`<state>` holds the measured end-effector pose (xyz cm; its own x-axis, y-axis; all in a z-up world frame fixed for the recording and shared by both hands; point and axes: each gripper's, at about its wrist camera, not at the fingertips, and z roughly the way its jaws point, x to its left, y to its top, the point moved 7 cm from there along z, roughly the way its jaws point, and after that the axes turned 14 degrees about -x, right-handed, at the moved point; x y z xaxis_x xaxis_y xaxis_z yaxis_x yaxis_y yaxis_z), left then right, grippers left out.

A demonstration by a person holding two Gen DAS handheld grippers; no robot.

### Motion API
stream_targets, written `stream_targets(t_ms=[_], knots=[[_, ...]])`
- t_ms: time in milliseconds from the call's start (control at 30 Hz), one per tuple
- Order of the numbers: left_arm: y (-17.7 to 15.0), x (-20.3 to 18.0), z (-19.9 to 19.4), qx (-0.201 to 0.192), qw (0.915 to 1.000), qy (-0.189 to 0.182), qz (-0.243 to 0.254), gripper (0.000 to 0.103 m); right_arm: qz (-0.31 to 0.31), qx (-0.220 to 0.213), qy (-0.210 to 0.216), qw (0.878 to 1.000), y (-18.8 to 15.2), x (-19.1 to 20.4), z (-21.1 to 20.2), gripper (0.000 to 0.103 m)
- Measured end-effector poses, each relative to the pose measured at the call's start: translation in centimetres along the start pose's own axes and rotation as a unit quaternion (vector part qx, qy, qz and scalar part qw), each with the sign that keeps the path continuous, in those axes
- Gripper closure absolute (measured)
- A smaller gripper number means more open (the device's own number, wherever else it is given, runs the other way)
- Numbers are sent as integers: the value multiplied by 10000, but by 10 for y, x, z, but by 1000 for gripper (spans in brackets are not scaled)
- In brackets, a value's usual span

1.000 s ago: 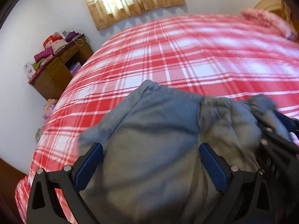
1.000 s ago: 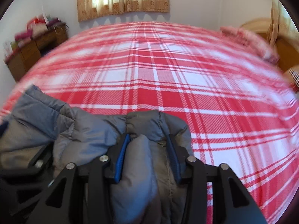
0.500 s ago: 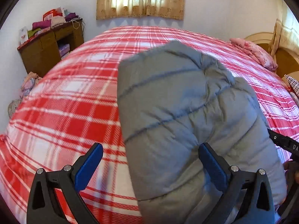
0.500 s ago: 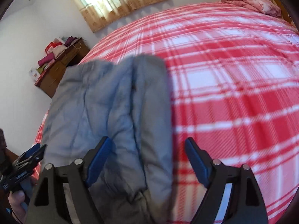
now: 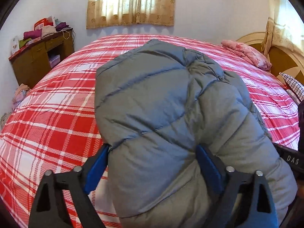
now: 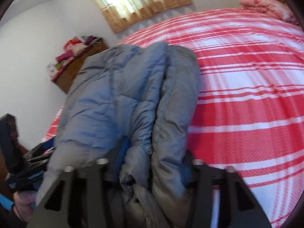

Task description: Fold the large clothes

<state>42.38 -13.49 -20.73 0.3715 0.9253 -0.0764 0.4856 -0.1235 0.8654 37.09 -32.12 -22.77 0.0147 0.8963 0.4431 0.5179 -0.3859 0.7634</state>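
1. Red-and-white plaid bedspread (image 5: 57, 117) covered the wide bed, with a wooden cabinet (image 5: 40, 58) against the far wall.
2. Folded over, the puffy grey quilted jacket (image 5: 171, 114) lay bundled near the bed's front edge; a second earlier it had been bunched low.
3. Closing in just then, the left gripper (image 5: 152, 163) squeezed a broad fold.
4. Likewise the right gripper (image 6: 153, 157) had narrowed onto a thick jacket ridge.
5. Another fold or a lift looked likely next.

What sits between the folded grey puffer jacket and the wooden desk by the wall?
Only bare red plaid bedspread, then the bed's edge; nothing else lies between the grey puffer jacket and the wooden desk. The left wrist view shows it clearly.
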Motion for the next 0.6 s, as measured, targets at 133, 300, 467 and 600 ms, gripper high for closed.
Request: stream_targets(t_ms=[133, 300, 467, 600], knots=[[2, -6, -2, -97, 9999, -39, 97, 53, 176, 77, 248, 9995, 1, 0, 3, 71], [14, -16, -26, -360, 9980, 174, 487, 83, 168, -166, 545, 9982, 4, 6, -17, 83], [31, -14, -55, -626, 9961, 285, 548, 88, 84, -363, 811, 9960, 11, 27, -37, 84], [42, -5, -77, -748, 9953, 399, 461, 89, 27, -441, 1016, 9938, 19, 47, -43, 85]])
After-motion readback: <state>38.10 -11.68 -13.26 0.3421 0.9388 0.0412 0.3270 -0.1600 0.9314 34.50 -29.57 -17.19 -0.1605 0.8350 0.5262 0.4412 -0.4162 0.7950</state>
